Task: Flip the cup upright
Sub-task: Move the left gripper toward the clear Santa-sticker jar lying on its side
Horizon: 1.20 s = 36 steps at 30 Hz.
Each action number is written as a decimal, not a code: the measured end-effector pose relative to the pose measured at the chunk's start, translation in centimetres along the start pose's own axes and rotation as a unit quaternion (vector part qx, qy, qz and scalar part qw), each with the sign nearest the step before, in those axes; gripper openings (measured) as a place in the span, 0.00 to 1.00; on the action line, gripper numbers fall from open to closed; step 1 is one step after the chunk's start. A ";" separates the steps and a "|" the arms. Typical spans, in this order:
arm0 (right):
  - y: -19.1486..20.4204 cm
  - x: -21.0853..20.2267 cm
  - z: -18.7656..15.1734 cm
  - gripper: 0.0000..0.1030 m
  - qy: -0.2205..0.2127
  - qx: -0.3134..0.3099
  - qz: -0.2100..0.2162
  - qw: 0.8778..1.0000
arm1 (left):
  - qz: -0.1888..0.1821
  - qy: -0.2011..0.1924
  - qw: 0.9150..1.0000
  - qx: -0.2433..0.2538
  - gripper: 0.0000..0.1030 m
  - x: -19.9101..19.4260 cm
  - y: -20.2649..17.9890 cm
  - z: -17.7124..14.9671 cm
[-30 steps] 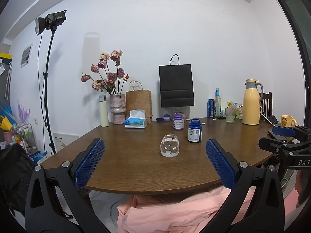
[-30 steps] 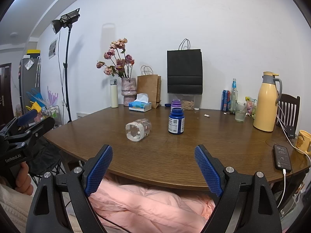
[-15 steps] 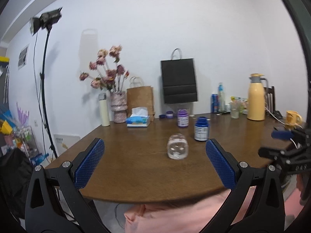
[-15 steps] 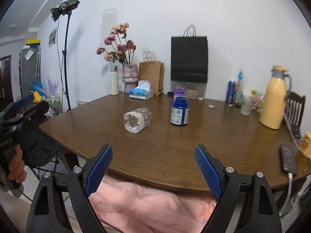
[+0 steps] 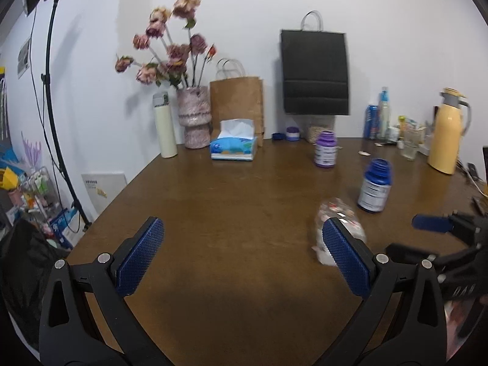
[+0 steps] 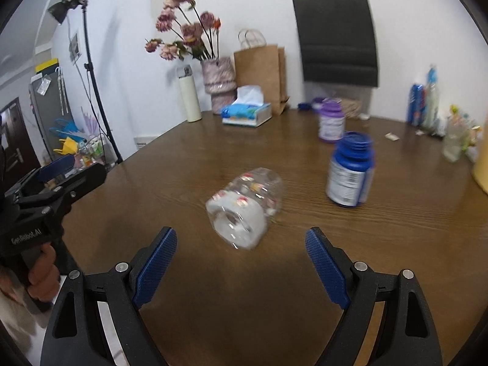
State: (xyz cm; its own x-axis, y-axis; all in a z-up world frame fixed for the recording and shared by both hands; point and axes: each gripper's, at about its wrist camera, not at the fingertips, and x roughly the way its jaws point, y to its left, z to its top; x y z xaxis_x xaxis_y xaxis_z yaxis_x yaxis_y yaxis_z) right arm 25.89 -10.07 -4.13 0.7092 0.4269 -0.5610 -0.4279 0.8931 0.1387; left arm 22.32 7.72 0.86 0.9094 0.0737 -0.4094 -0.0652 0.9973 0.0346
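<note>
On the brown wooden table (image 6: pixel 396 244), both grippers have advanced: right gripper (image 6: pixel 241 262), jaws apart, now frames the toppled clear cup (image 6: pixel 244 206); left gripper (image 5: pixel 241 256) gapes empty.

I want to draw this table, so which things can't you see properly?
- Cup, left wrist view: blurred, lower part hidden behind a gripper finger.
- Cup pattern, right wrist view: motion-blurred.
- Blue bottle label: too blurred to read.
- Yellow jug, right wrist view: cut off by the edge.
</note>
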 end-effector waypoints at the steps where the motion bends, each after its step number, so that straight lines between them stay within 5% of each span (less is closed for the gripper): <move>1: 0.1 1.1 0.5 0.88 0.005 0.007 0.004 1.000 | -0.002 0.008 1.000 -0.002 1.00 1.1 0.4 0.6; 9: -1.0 10.0 2.7 0.87 0.060 0.074 -0.025 0.995 | 0.005 0.052 0.999 -0.010 1.00 6.3 1.7 1.4; 11: -1.1 11.2 2.7 0.76 0.072 0.068 -0.003 0.995 | 0.002 0.059 0.998 -0.010 1.00 7.1 1.8 1.4; 18: 0.7 11.4 2.5 0.74 0.094 -0.026 0.092 0.991 | -0.024 0.117 0.993 -0.017 1.00 11.4 0.4 1.6; 22: 2.6 10.3 1.3 0.75 0.092 -0.078 0.124 0.985 | -0.086 0.150 0.985 -0.019 0.99 13.4 -2.0 1.4; 24: 3.0 9.7 0.7 0.76 0.090 -0.100 0.141 0.981 | -0.105 0.167 0.980 -0.007 0.89 14.5 -3.7 0.9; 25: 3.0 9.5 0.6 0.76 0.089 -0.107 0.141 0.980 | -0.096 0.183 0.978 0.003 0.74 15.1 -4.3 0.6; 27: 2.6 9.2 0.5 0.78 0.086 -0.117 0.116 0.983 | -0.076 0.206 0.975 0.011 0.63 16.0 -4.7 0.0; 36: -2.1 7.2 0.6 0.87 0.065 -0.084 0.024 0.994 | -0.047 0.194 0.980 -0.001 0.61 14.5 -3.5 -0.6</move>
State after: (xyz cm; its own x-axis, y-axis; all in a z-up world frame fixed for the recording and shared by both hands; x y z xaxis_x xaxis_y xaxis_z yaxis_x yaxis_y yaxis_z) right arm 32.24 -8.83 -7.91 0.6116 0.4371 -0.6595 -0.5553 0.8309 0.0358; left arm 35.43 5.26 -5.74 0.6863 -0.0227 -0.7270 0.0096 0.9997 -0.0222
